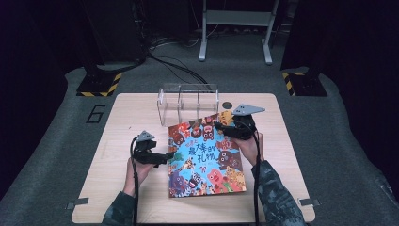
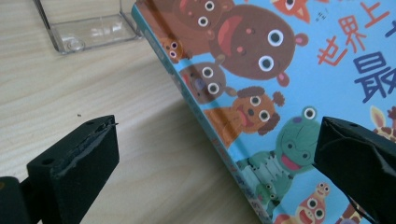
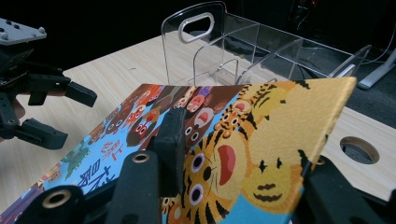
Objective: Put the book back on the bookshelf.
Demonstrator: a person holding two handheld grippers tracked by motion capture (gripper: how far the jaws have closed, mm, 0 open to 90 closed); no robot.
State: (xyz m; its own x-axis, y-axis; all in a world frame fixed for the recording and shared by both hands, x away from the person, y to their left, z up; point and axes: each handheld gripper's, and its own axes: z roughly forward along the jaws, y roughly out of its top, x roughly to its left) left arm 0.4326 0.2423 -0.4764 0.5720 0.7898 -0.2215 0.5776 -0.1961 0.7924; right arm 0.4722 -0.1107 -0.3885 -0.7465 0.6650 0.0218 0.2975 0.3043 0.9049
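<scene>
A picture book with a blue cover full of cartoon animals lies on the wooden table. Its far right corner is raised off the wood. My right gripper is shut on that corner; in the right gripper view one jaw presses on top of the cover and the other sits beneath it, with the right gripper angled up. My left gripper stands open at the book's left edge. In the left gripper view the spine runs between the jaws of the left gripper and neither touches it.
A clear acrylic rack with dividers stands just beyond the book at the table's far edge, also close in the right gripper view. A round hole in the tabletop lies right of it. Bare wood stretches to the left.
</scene>
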